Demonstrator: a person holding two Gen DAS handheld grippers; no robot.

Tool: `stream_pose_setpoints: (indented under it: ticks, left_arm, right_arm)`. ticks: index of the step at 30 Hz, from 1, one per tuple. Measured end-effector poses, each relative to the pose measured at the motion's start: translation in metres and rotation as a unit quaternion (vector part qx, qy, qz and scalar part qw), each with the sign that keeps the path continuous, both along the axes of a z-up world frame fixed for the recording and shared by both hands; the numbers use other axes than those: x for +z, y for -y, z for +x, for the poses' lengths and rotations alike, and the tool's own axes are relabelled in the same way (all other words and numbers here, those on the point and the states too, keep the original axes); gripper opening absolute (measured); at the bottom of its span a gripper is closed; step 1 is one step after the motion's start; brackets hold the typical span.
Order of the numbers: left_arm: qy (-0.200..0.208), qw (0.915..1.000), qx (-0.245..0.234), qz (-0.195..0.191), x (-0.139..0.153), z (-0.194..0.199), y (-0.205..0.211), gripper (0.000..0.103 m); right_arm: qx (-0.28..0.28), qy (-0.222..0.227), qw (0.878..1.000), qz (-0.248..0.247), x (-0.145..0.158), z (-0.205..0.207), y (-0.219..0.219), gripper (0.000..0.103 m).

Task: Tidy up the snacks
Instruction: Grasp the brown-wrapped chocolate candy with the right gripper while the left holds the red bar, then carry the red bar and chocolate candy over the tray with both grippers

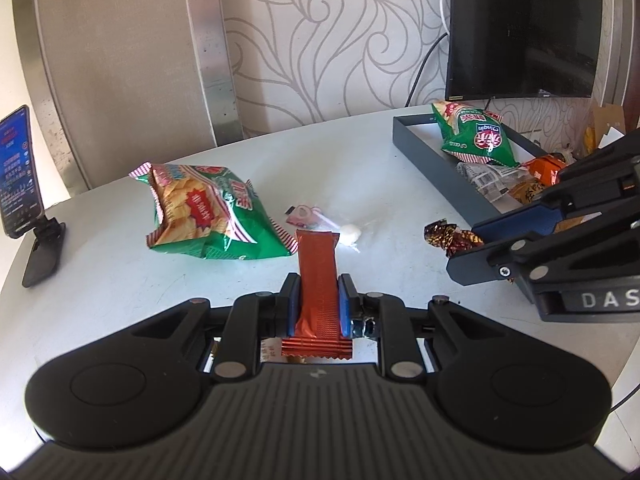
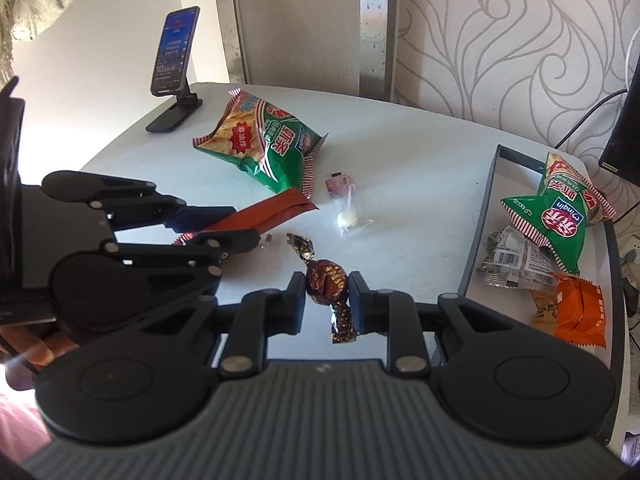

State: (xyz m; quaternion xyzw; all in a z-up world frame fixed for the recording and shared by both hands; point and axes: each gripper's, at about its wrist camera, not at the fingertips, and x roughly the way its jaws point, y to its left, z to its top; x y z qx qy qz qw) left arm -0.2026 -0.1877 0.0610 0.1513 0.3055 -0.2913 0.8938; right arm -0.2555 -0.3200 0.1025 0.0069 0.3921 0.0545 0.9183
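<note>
My left gripper (image 1: 319,286) is shut on a red wafer bar (image 1: 318,280), held above the white table; the bar also shows in the right wrist view (image 2: 268,216). My right gripper (image 2: 327,282) is shut on a brown foil-wrapped candy (image 2: 326,280), seen from the left wrist view (image 1: 452,238) too. A green chip bag (image 1: 212,212) lies on the table to the left. A lollipop in clear wrap (image 2: 346,216) lies in the middle. The grey tray (image 2: 478,216) on the right holds a second green chip bag (image 2: 560,216), an orange packet (image 2: 580,312) and other small packets.
A phone on a black stand (image 2: 174,60) stands at the table's far left corner. A dark monitor (image 1: 520,28) stands behind the tray, with cables beside it. The table (image 2: 400,168) ends at a patterned wall at the back.
</note>
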Motion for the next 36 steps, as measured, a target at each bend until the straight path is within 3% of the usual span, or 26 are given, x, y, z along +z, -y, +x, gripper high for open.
stream_pose_setpoints:
  ticks: [25, 36]
  left_arm:
    - [0.003, 0.998, -0.063, -0.01, 0.014, -0.005, 0.034, 0.023]
    - [0.008, 0.9945, -0.102, -0.023, 0.027, -0.015, 0.069, 0.024]
  right_arm:
    - [-0.074, 0.024, 0.997, 0.012, 0.022, -0.046, 0.018, 0.026]
    - [-0.118, 0.033, 0.992, 0.007, 0.028, -0.067, 0.043, 0.026]
